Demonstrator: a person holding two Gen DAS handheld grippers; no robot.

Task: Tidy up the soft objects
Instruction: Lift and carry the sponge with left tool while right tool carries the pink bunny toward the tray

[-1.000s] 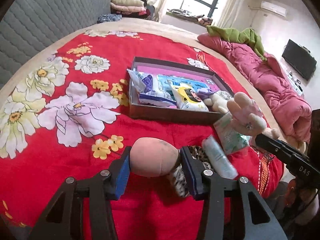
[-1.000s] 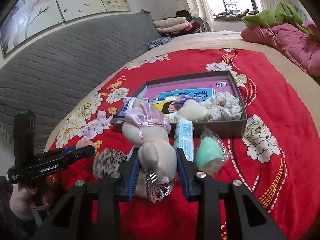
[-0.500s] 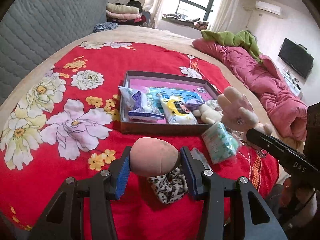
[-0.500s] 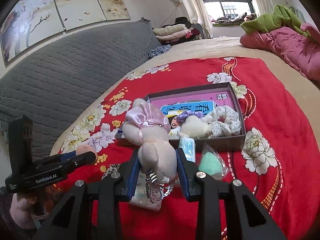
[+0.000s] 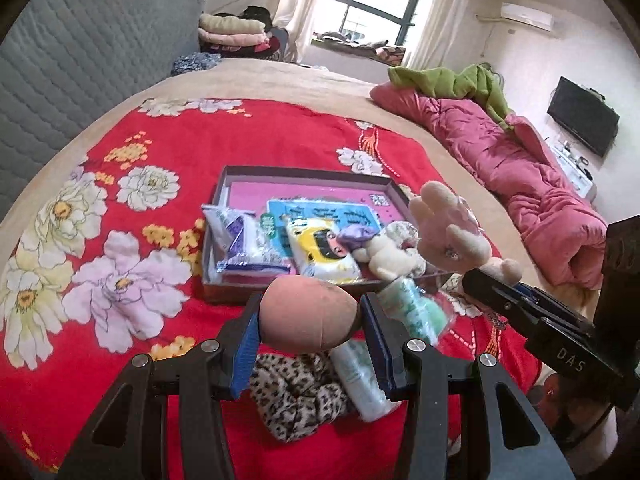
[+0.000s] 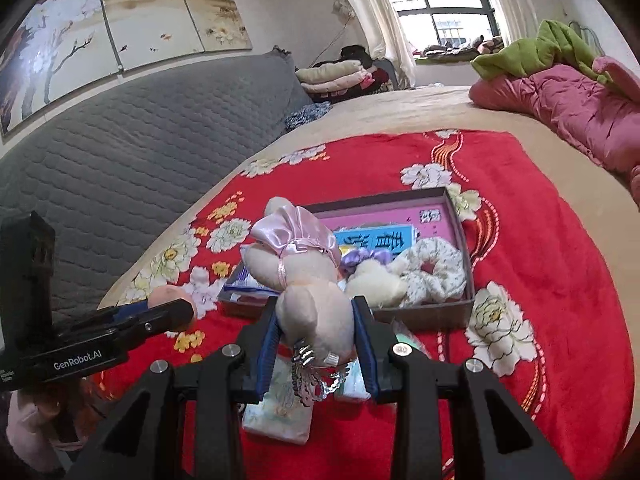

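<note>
My left gripper (image 5: 308,322) is shut on a peach-coloured sponge egg (image 5: 306,314), held above the red bedspread. My right gripper (image 6: 318,330) is shut on a cream plush bunny (image 6: 308,280) with a pink satin bow; the same bunny (image 5: 444,232) shows at the right of the left wrist view. Ahead lies a shallow brown box (image 5: 240,172) with a pink floor, holding tissue packs (image 5: 240,240), a small plush (image 6: 374,280) and a floral scrunchie (image 6: 436,270). Under the grippers lie a leopard scrunchie (image 5: 296,396), wipe packs (image 6: 280,404) and a bagged green sponge (image 5: 428,316).
The red flowered bedspread (image 5: 120,280) covers a bed with a grey quilted headboard (image 6: 140,152). A pink duvet (image 5: 520,176) with a green garment lies along the right side. Folded blankets (image 5: 232,32) sit at the far end, and a wall TV (image 5: 582,120) hangs at right.
Both grippers have risen with their loads, the left one more. The box and the loose items on the bedspread now look lower and farther off.
</note>
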